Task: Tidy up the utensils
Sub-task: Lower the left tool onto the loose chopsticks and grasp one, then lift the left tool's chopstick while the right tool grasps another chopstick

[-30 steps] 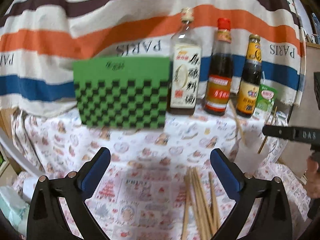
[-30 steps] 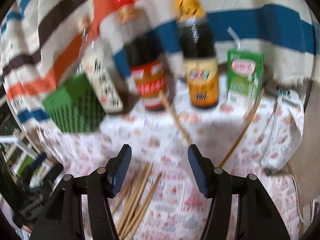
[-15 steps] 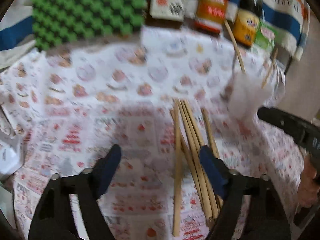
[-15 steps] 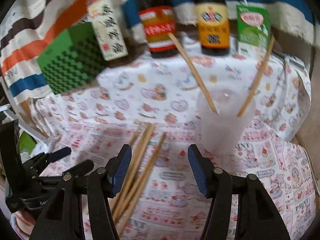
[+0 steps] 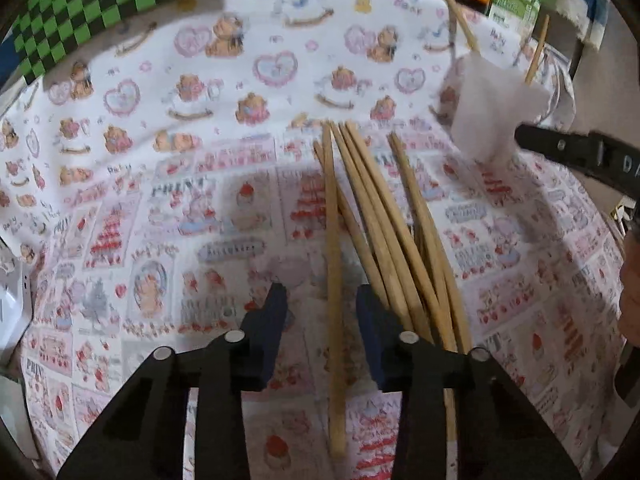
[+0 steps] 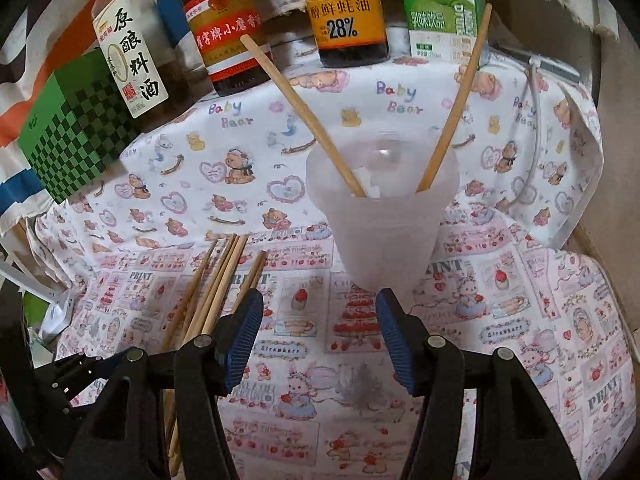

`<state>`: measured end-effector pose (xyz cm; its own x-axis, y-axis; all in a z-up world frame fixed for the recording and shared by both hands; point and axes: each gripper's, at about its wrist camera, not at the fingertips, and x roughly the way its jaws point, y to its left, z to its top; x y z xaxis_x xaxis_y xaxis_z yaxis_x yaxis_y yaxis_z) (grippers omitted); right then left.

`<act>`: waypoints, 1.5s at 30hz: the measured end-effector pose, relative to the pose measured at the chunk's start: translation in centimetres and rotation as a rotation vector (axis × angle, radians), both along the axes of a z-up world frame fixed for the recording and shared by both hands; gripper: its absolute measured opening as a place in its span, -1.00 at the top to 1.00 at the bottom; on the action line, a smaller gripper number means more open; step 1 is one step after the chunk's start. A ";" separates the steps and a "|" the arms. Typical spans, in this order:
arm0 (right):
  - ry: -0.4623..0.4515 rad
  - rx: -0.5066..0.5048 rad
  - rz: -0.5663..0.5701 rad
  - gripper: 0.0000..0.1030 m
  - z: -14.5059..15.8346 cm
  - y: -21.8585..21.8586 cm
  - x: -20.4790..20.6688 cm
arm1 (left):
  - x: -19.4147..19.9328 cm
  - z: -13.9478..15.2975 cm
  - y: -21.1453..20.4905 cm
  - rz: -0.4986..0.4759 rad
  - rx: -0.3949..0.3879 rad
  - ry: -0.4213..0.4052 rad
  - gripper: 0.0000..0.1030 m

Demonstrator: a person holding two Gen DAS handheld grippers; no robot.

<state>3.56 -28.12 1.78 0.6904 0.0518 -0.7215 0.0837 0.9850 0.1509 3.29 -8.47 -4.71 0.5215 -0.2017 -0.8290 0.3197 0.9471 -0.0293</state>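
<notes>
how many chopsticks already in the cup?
2. One chopstick leans left in the translucent cup, the other leans right. Rest lie loose on the cloth.

Even, diffuse light, moderately bright. Fisheye curvature bends the tablecloth (image 5: 168,184) pattern, with dark vignette at every corner. Left wrist view: mild motion blur, worst toward 12 o'clock. Right wrist view: sharper, bottle labels legible; soft shadow under the translucent cup (image 6: 382,216); no strong glare.
</notes>
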 end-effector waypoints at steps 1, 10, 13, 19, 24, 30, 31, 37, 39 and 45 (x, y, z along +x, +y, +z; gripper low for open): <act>-0.005 -0.011 -0.001 -0.18 0.1 0.1 -0.1 | 0.0 0.0 0.0 -0.003 -0.006 0.008 0.42; -0.004 -0.040 0.006 -0.18 -0.2 0.8 0.0 | -0.4 0.5 -0.2 -0.040 0.000 -0.012 0.88; -0.012 -0.038 0.006 -0.18 -0.2 0.8 -0.1 | -0.8 2.0 0.4 -0.013 -0.007 -0.105 0.88; -0.023 -0.033 0.007 -0.18 0.1 0.7 -0.1 | -2.2 6.2 2.9 0.022 -0.127 -0.263 0.88; -0.015 -0.043 0.010 -0.18 -0.2 0.9 0.0 | -2.6 7.9 3.9 0.030 -0.153 -0.311 0.88; -0.014 -0.054 0.017 -0.18 -0.3 1.2 0.0 | -3.0 8.7 4.5 0.039 -0.180 -0.343 0.88; -0.016 -0.059 0.018 -0.18 -0.2 1.2 0.0 | -3.1 8.7 4.5 0.035 -0.181 -0.349 0.88; -0.024 -0.068 0.025 -0.18 0.0 1.3 -0.2 | -3.8 9.4 4.8 0.027 -0.197 -0.375 0.88; -0.023 -0.068 0.026 -0.18 0.0 1.3 -0.2 | -3.8 9.5 5.0 0.029 -0.208 -0.377 0.88; -0.024 -0.072 0.034 -0.18 0.0 1.5 -0.2 | -4.1 9.9 5.5 0.047 -0.237 -0.405 0.88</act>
